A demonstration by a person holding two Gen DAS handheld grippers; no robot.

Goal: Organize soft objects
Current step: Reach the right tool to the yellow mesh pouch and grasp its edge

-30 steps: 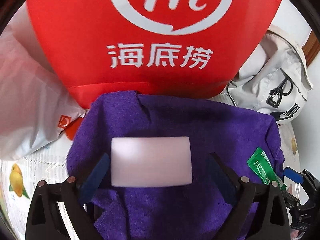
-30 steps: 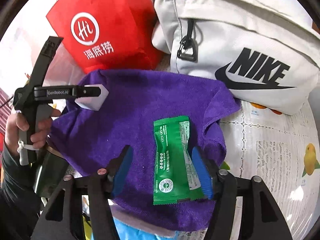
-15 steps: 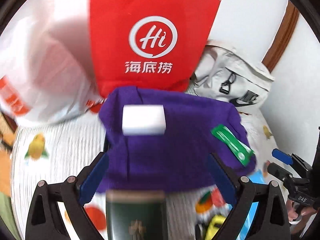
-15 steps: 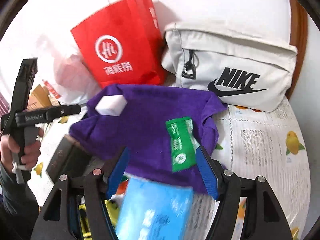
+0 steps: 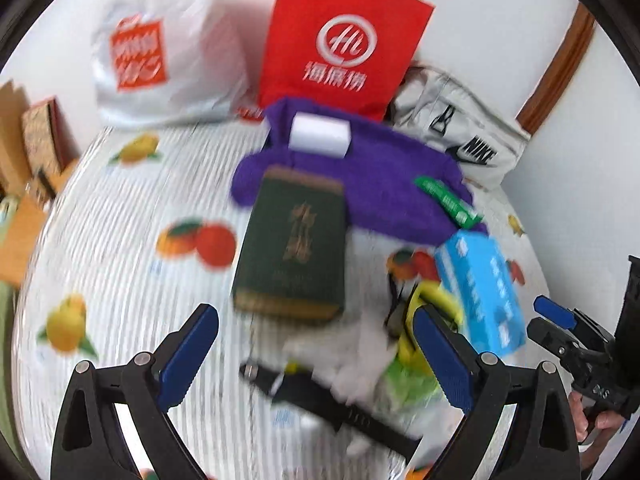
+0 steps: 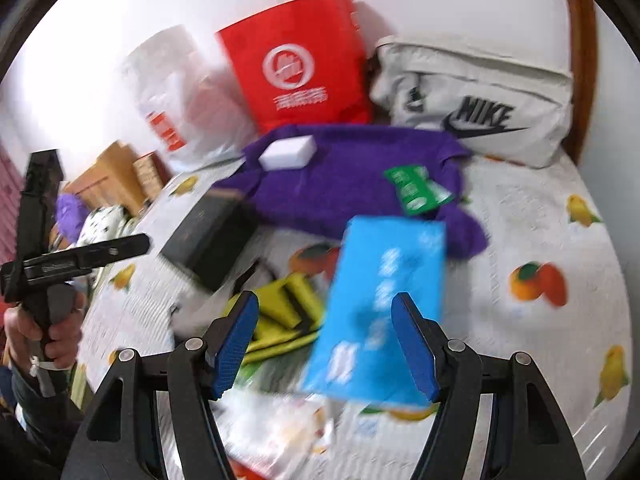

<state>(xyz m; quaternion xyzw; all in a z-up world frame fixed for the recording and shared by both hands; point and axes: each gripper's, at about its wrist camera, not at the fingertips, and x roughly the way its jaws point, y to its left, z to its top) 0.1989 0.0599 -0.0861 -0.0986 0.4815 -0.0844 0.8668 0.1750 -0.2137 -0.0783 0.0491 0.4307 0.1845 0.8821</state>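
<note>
Our biggest worry is the purple towel [image 6: 352, 184]: it lies by the red bag [image 6: 296, 64] carrying the white sponge [image 6: 288, 153] and green sachet [image 6: 418, 188], and tugging it would spill both. Smaller: our left gripper [image 5: 316, 356] and right gripper [image 6: 324, 344], both spread and empty, could snag the blue pack [image 6: 380, 300]

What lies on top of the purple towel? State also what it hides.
On the purple towel lie a white sponge block and a green sachet. A dark green box overlaps its near edge. Anything beneath the towel is covered.
</note>
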